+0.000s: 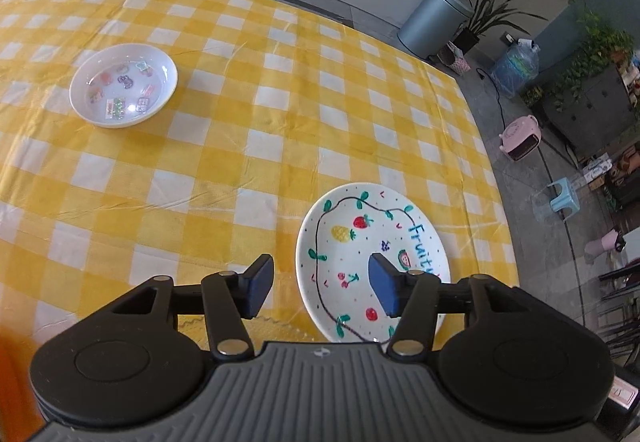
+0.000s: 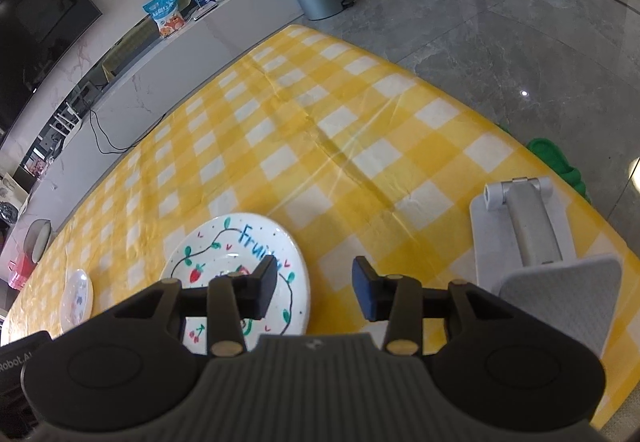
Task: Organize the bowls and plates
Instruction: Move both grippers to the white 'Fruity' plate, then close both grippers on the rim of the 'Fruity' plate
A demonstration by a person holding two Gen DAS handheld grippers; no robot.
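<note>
While fruit plate (image 1: pixel 360 238) nears the tablecloth (image 1: pixel 240 146) edge, bowl (image 1: pixel 123 85) sits apart

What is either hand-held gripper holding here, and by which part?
Nothing. The left hand-held gripper and the right hand-held gripper are both open above the fruit plate, with no rim between their pads.

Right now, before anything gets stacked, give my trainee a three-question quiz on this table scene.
1. True or false: the left claw grips the white fruit-painted plate.
2. What covers the table? A) yellow-and-white checked cloth B) bare wood C) blue mat
3. Fill in: the white sticker-patterned bowl and the fruit plate sit ____ on the cloth, not stacked.

Key: 1 false, its fingers stand open above the plate's edge, nothing between them; 2 A; 3 apart.
</note>
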